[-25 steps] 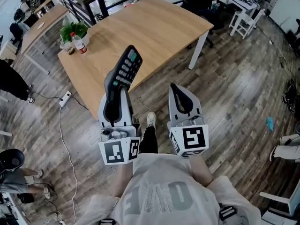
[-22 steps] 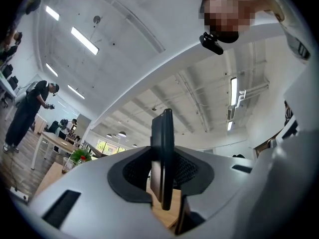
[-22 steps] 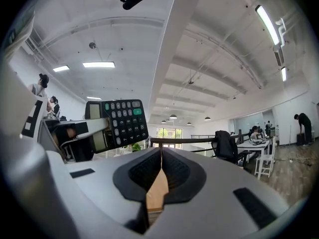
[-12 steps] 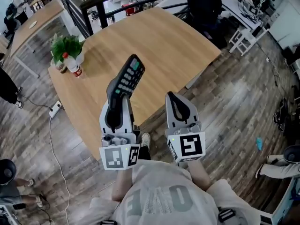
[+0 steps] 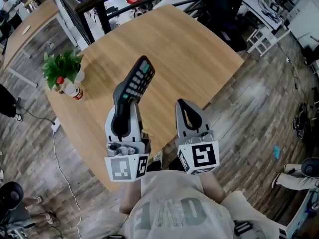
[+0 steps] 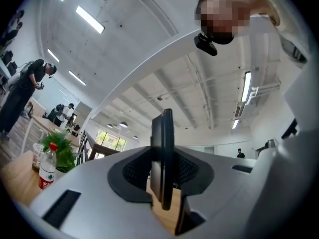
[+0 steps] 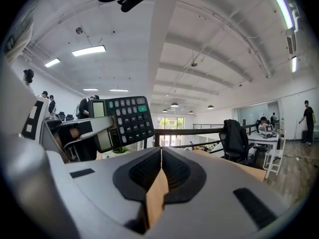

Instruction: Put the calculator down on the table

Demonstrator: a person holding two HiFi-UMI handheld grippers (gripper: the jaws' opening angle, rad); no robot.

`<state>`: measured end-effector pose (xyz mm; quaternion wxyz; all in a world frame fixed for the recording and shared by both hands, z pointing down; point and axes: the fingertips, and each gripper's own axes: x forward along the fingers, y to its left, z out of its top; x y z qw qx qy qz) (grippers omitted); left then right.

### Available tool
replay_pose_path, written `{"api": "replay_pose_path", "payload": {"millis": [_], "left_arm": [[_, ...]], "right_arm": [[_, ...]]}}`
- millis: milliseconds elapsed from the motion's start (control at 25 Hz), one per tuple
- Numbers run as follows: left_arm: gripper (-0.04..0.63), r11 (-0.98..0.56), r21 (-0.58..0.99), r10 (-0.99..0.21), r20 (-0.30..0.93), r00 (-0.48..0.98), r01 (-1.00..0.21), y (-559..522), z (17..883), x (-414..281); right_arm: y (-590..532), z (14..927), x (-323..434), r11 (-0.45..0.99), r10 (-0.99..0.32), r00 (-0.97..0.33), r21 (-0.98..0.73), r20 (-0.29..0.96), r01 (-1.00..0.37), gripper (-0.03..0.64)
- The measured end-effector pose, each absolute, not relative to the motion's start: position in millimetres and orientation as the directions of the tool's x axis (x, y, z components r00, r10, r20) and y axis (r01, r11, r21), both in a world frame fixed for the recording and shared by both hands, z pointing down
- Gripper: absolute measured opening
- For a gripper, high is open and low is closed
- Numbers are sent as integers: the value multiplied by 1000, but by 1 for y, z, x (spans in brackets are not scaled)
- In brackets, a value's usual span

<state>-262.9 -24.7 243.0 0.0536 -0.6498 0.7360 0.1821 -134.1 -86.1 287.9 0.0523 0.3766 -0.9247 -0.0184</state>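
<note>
A black calculator (image 5: 135,77) with grey and green keys sticks up tilted from my left gripper (image 5: 122,92), which is shut on its lower end. In the head view it hangs over the near part of the light wooden table (image 5: 189,49), above the surface. The left gripper view shows the calculator (image 6: 162,156) edge-on between the two pads. My right gripper (image 5: 182,103) is beside it to the right, at the table's near edge, shut with nothing in it. In the right gripper view the jaws meet (image 7: 160,153) and the calculator's (image 7: 122,120) key face shows at the left.
A potted plant (image 5: 61,66) and a red-labelled bottle (image 5: 70,87) stand at the table's left corner. A black railing (image 5: 99,6) and a black chair (image 5: 222,4) lie beyond the table. Wooden floor (image 5: 259,108) surrounds it; a white stool (image 5: 261,31) is at the right.
Both grippers have advanced together toward the table; they were over the floor in front of it and now sit at and over its near edge. The grip on the calculator is unchanged.
</note>
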Motion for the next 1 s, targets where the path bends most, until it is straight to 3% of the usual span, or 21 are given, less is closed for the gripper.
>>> {"api": "replay_pose_path", "payload": {"millis": [240, 760, 1000], "left_arm": [[107, 105, 198, -940, -299, -162, -974, -45, 248, -265], [107, 244, 181, -904, -314, -291, -953, -115, 232, -246], [107, 313, 36, -894, -327, -307, -949, -152, 215, -229]], "right_arm": [[-117, 294, -133, 700, -714, -694, 74, 92, -710, 21], [-207, 275, -126, 796, -604, -797, 61, 25, -602, 21], [-248, 267, -117, 827, -560, -828, 63, -3, -559, 21]]}}
